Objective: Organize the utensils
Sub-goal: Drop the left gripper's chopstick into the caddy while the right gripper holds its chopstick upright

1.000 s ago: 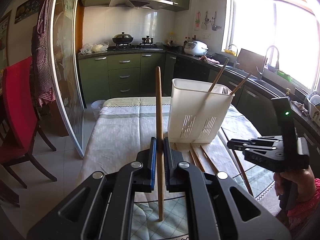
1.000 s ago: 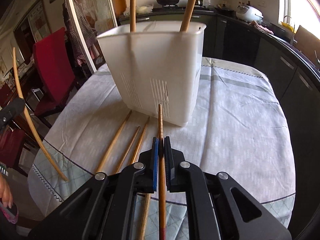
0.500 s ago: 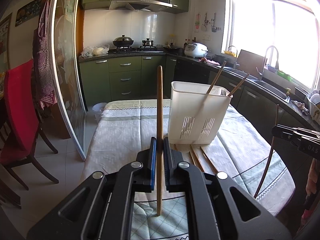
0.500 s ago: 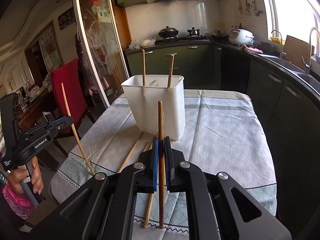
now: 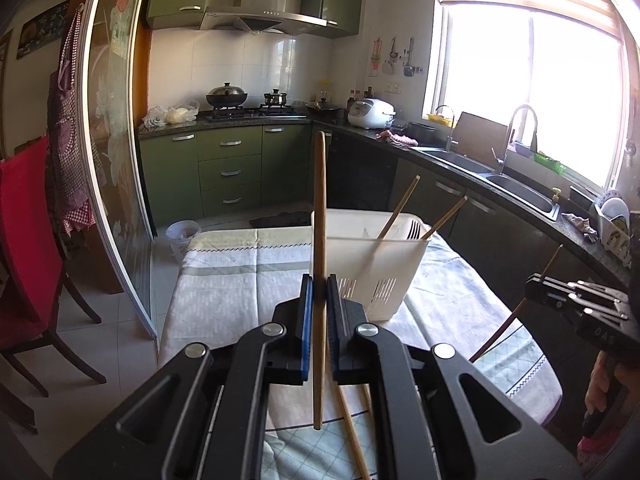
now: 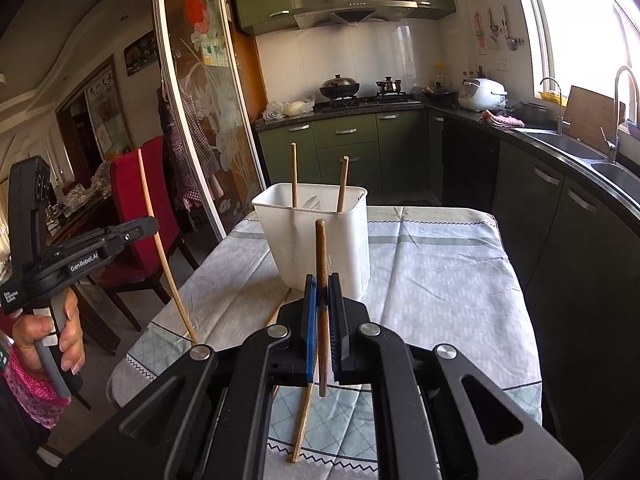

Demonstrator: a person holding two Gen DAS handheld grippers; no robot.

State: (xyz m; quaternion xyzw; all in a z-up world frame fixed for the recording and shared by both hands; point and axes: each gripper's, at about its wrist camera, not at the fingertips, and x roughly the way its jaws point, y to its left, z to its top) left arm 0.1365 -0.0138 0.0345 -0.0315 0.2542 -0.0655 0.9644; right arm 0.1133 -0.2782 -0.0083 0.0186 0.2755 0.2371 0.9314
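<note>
The left gripper (image 5: pixel 317 292) clamps a long light wooden chopstick (image 5: pixel 319 220) upright at frame centre; the right gripper (image 6: pixel 322 294) grips a darker brown chopstick (image 6: pixel 321 248), before the white slotted plastic utensil basket (image 6: pixel 320 240).

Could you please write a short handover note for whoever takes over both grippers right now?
Left gripper: shut on a light wooden chopstick, upright, above the table.
Right gripper: shut on a darker wooden chopstick, also lifted.
White plastic utensil basket stands on the cloth-covered table.
Done: two chopsticks stand in the basket.
Left: drop in both held ones, then collect the loose chopsticks on the cloth.
</note>
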